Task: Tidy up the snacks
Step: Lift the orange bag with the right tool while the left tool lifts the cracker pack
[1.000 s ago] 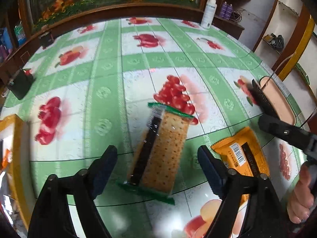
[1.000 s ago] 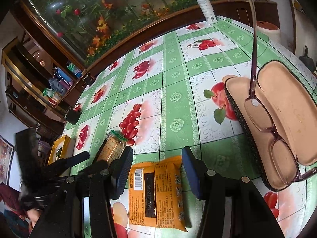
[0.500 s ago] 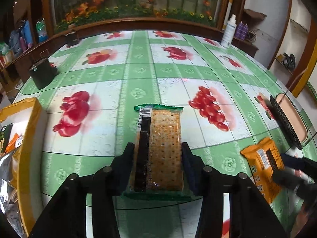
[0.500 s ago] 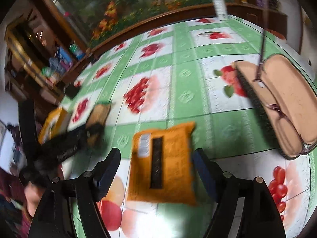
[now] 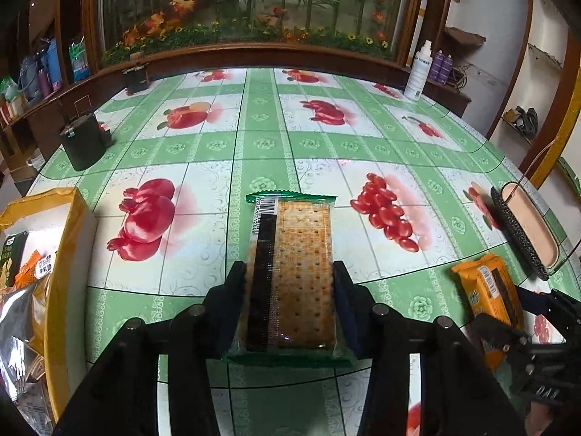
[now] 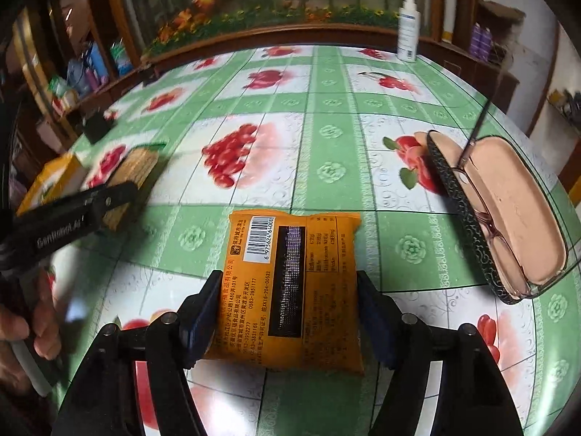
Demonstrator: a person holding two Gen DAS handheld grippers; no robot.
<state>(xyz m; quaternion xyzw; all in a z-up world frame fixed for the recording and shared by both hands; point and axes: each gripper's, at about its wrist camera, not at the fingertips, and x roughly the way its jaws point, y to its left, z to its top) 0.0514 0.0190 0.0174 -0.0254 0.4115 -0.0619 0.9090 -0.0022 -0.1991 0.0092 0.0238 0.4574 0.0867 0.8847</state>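
A clear, green-edged cracker packet [image 5: 294, 272] lies lengthwise on the fruit-print tablecloth. My left gripper [image 5: 288, 276] is shut on it, pads pressed to its two long sides. In the right wrist view the same packet [image 6: 134, 167] shows blurred at the left. An orange snack packet [image 6: 290, 283] lies barcode up between the fingers of my right gripper [image 6: 287, 287]. Those jaws are closing and stand at the packet's edges without squeezing it. The left wrist view has the orange packet [image 5: 486, 290] at the right, partly behind the right gripper [image 5: 508, 330].
A yellow box [image 5: 69, 254] holding several snack bags stands at the left table edge. An open glasses case [image 6: 508, 210] with glasses lies to the right. A black pot [image 5: 81, 138] and a white spray bottle [image 5: 417, 72] stand farther back. A hand [image 6: 36, 327] holds the left gripper.
My left gripper closed onto the cracker packet, which now lies straight between its fingers. My right gripper widened, moved down over the orange packet, then narrowed toward its edges.
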